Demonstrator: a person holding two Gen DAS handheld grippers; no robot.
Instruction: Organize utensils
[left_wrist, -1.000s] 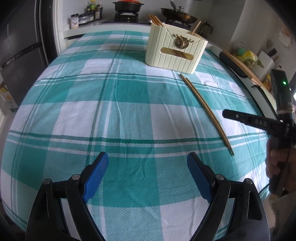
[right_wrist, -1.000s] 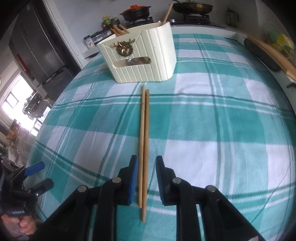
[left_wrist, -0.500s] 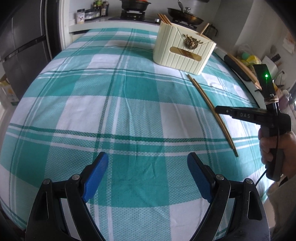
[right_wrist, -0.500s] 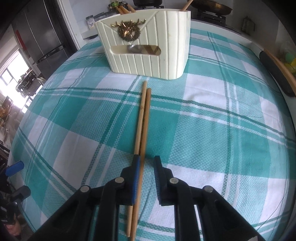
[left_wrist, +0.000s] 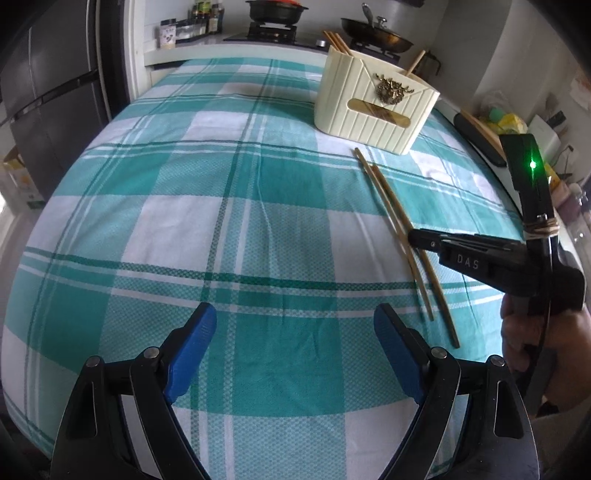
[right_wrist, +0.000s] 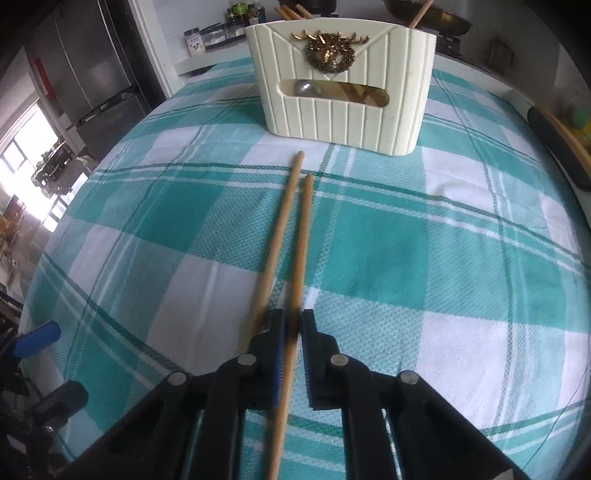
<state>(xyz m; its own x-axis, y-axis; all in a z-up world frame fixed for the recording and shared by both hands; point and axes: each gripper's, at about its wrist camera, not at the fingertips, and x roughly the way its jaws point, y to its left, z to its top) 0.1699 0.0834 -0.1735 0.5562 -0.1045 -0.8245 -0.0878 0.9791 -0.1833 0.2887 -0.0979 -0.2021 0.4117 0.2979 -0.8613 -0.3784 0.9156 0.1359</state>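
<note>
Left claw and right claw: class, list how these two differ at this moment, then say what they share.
1. The left claw stands wide open; the right claw is shut.
2. The left claw has only tablecloth between its pads; the right claw grips one chopstick, with the second chopstick just outside it.
Shared: both have black arms with blue pads and tilt down towards the cloth.
</note>
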